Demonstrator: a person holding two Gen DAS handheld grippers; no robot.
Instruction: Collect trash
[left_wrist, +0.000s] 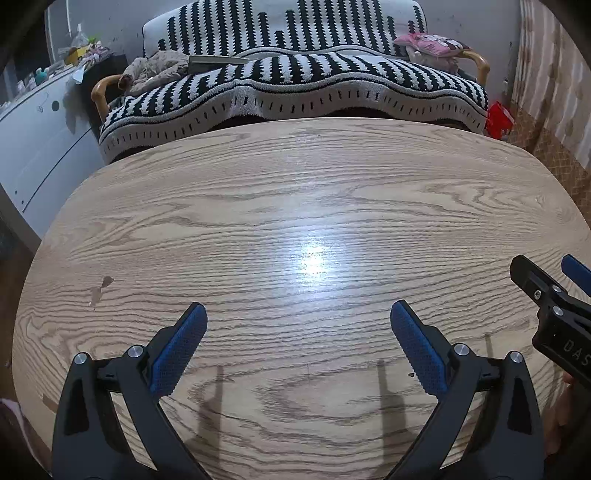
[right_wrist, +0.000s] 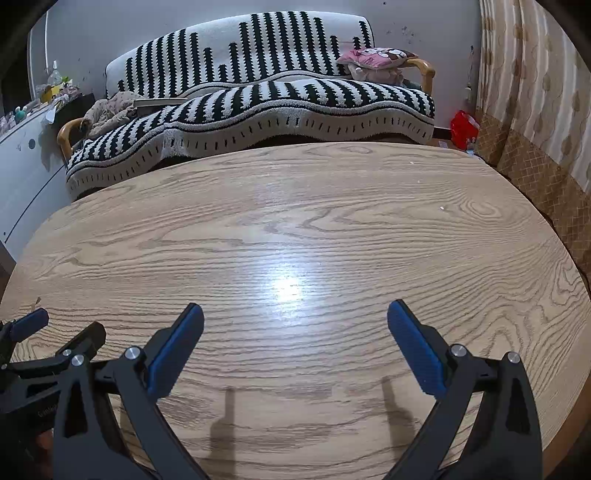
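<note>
Left tool (left_wrist: 298, 314): held low over the near part of the wooden bench (left_wrist: 295, 177), fingers pointing forward toward the sofa (left_wrist: 295, 88). Jaws spread wide, nothing between the blue pads (left_wrist: 177, 350). Both fingers are above the wood, and their shadows fall on the bench just below them.

Right tool (right_wrist: 295, 314): same attitude, level and forward-facing, jaws spread wide and holding nothing. Blue pads (right_wrist: 415, 347) clear of the bench surface.

The two tools sit side by side, near each other. The right tool's black frame shows at the right edge of the left wrist view, and the left tool's frame shows at the lower left of the right wrist view.

Task item: no distinct piece of trash can be made out on the bench in either view. Only tiny specks show, one small white speck (right_wrist: 441, 208) toward the far right of the bench and a small dark crumb (left_wrist: 410, 375) close to the left tool's right finger. A scuffed patch (left_wrist: 98, 291) marks the wood at far left.

Behind the bench: the sofa under a black-and-white striped cover, a pink cushion (left_wrist: 430, 43) on its right arm, a red bag (left_wrist: 498, 120) on the floor by the curtain (right_wrist: 532, 81).
</note>
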